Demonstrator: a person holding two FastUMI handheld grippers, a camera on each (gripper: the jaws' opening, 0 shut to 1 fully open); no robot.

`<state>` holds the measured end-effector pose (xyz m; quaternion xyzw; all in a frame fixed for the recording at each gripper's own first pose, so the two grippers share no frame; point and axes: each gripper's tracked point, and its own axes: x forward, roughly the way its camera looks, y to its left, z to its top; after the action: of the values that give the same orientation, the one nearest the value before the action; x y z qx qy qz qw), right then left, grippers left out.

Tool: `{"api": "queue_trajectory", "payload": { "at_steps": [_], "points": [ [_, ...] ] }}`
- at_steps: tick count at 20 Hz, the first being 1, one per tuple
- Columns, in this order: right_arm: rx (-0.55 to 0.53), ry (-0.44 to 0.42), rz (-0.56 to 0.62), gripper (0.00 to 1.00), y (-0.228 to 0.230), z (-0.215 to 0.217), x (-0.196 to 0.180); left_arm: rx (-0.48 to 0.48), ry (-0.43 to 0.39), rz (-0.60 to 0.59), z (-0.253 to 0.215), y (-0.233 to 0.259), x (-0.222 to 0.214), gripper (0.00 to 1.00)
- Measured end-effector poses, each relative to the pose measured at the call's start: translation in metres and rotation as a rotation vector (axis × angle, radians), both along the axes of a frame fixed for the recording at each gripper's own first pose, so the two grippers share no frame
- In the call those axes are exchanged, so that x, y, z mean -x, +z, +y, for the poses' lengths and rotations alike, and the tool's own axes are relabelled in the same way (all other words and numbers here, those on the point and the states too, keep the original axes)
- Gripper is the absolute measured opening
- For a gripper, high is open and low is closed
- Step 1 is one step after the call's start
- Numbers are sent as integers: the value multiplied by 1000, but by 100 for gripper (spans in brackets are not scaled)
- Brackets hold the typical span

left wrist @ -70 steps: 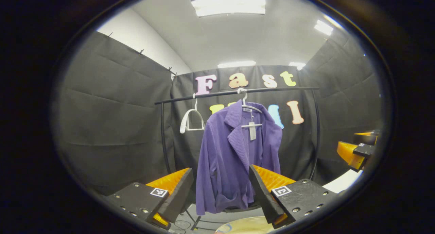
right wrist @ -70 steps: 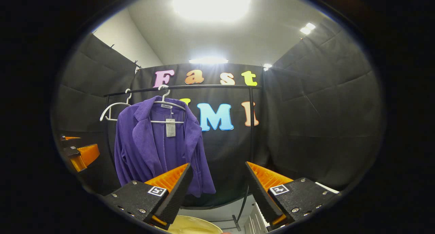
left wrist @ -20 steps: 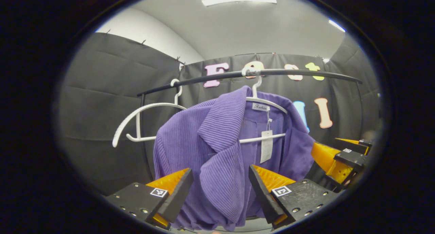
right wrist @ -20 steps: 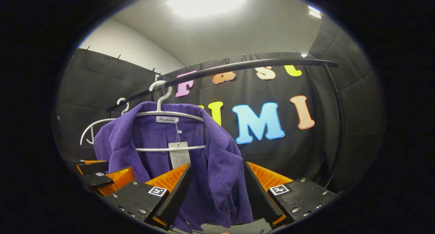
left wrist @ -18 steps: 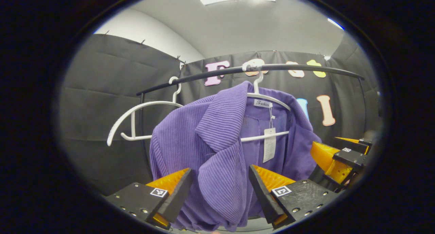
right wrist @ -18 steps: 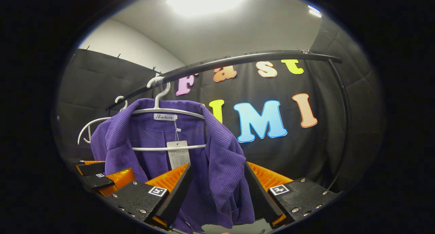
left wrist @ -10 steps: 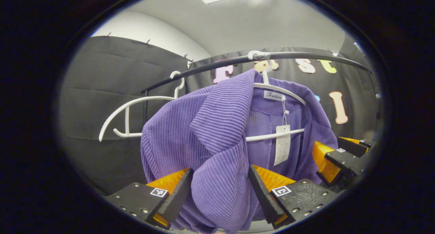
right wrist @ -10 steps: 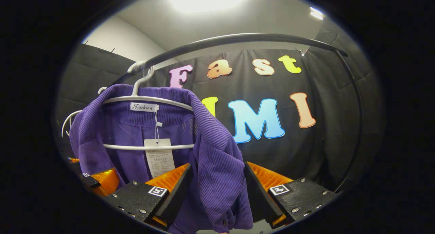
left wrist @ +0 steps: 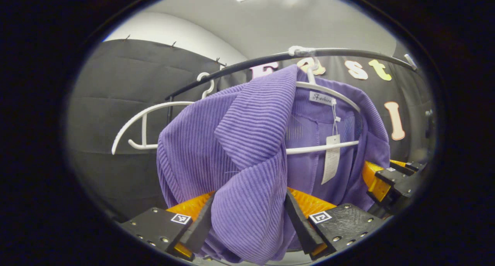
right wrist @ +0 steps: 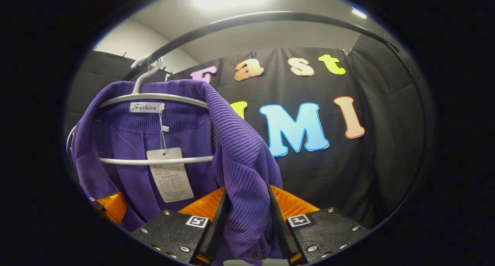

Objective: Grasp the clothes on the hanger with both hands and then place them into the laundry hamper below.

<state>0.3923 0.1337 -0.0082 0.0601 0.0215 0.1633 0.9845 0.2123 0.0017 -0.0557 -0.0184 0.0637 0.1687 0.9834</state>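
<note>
A purple ribbed jacket [left wrist: 239, 142] hangs on a white hanger [left wrist: 328, 94] from a black rail [left wrist: 239, 65]. My left gripper [left wrist: 249, 206] is open, with the jacket's left lapel and front panel filling the gap between its fingers. In the right gripper view the jacket [right wrist: 239, 157] hangs on its hanger [right wrist: 154, 97], and my right gripper [right wrist: 247, 206] is shut on the jacket's right front edge, just below the shoulder. The right gripper [left wrist: 386, 181] also appears at the jacket's far side, and the left gripper [right wrist: 110, 206] at the lower left.
An empty white hanger [left wrist: 143, 119] hangs on the rail to the left of the jacket. A paper tag [right wrist: 170, 175] dangles from the collar over the hanger's crossbar. The rail [right wrist: 270, 16] arches overhead and its upright drops at the right.
Both grippers moved up and in toward the jacket. The lapel slid deeper between the left fingers, which stayed apart. The right fingers closed on the jacket's front edge.
</note>
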Motion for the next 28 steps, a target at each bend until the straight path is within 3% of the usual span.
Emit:
{"api": "queue_trajectory", "payload": {
  "at_steps": [1,2,3,4,5,6,8,10,12,14,18,28],
  "points": [
    [-15,23,10,53,-1,3,-1,-1,6,-3,2,-1,1,91],
    [-27,41,9,36,1,4,0,1,12,-12,4,1,3,81],
    [-34,51,-4,26,4,3,1,12,8,-22,7,2,5,72],
    [-40,63,-26,7,9,2,1,31,-6,-30,6,3,6,62],
    [-40,68,-48,5,12,1,1,47,-24,-31,4,3,5,65],
    [-34,44,-73,4,16,-4,0,52,-44,-30,4,4,4,59],
    [-36,-6,-133,3,32,-15,3,73,-81,-28,3,4,4,38],
    [-35,-45,-186,4,46,-25,-1,28,-11,-47,21,11,13,19],
    [-35,-69,-228,4,61,-33,-10,17,-46,-61,11,22,16,2],
    [-35,-91,-261,3,74,-41,-18,-18,-77,-94,9,39,18,2],
    [-46,-134,-308,3,96,-58,-35,-60,-61,-144,20,80,42,0],
    [-84,-177,-337,3,113,-66,-90,-80,30,-229,81,146,63,0]
  ]
}}
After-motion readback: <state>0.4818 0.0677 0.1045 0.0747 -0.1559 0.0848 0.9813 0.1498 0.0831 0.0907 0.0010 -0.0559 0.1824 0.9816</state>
